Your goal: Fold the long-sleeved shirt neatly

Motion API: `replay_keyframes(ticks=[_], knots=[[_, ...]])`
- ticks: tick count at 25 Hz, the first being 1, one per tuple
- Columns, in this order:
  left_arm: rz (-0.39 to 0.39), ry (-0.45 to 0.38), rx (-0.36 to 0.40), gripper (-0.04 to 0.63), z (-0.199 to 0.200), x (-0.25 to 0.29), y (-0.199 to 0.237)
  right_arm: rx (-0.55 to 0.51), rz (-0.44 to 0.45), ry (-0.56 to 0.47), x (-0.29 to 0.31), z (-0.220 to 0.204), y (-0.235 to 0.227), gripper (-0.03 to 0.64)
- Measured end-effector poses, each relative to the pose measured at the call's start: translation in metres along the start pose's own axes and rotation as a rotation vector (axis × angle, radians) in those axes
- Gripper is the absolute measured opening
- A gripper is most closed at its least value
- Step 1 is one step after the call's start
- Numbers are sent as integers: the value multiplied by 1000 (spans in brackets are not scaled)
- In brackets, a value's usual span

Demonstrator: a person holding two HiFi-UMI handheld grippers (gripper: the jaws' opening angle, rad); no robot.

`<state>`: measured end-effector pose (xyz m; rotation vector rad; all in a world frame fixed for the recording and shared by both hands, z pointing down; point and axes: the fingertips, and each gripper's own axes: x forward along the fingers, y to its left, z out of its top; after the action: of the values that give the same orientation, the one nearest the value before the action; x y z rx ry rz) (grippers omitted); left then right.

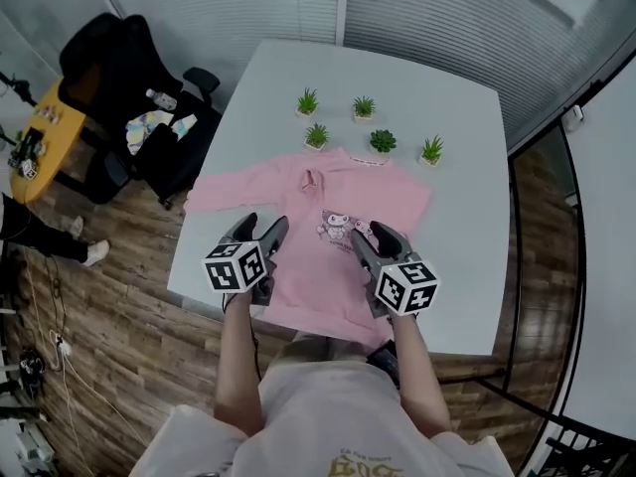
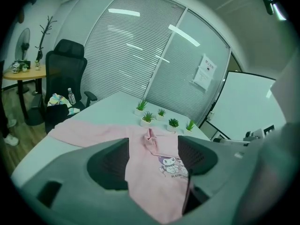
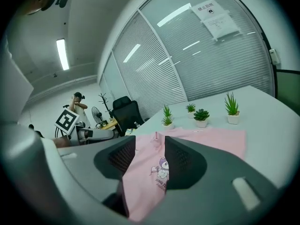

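Observation:
A pink long-sleeved shirt (image 1: 316, 258) with a cartoon print lies flat on the white table (image 1: 452, 266), collar toward the plants. Its left sleeve stretches out to the left and its hem reaches the near table edge. My left gripper (image 1: 260, 229) hovers over the shirt's lower left part, jaws open with nothing between them. My right gripper (image 1: 375, 237) hovers over the lower right part beside the print, also open and empty. In the left gripper view the shirt (image 2: 154, 170) shows through the gap of the left gripper (image 2: 152, 153). In the right gripper view the shirt (image 3: 147, 172) shows between the jaws of the right gripper (image 3: 150, 149).
Several small potted plants (image 1: 364, 108) stand in a cluster just beyond the collar. A black office chair (image 1: 129, 117) with a bottle and cloth on it sits left of the table, beside a yellow round table (image 1: 40, 142). A person (image 3: 78, 104) stands far back.

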<state>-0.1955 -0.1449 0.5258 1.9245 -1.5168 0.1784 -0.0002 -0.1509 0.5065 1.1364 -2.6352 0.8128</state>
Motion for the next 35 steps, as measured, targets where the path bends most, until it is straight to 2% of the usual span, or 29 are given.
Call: replay_keyframes(ticks=[7,13,16,20,24,29,35], knots=[[63,-5,2,331,-25,-36,-11,37,37,-9,-34,-17,6,192],[129,-42,40,310,-22,-71,-1,32,83,-42,-43,-13,23,190],[158,-60,26,310,-22,-91,11,25,110,-38,-39,-15,39,190],[204,-74,22,301,-21,-111,34,5,135,-18,-31,-21,60,189],[214,-93,-10,291,-12,-115,63,-16,138,-7,-13,-18,76,190],[225,-80,-31,282,1,-118,108,-29,157,17,19,-17,104,184],[258,-42,-74,267,5,-116,175,-23,135,67,68,-28,123,186]])
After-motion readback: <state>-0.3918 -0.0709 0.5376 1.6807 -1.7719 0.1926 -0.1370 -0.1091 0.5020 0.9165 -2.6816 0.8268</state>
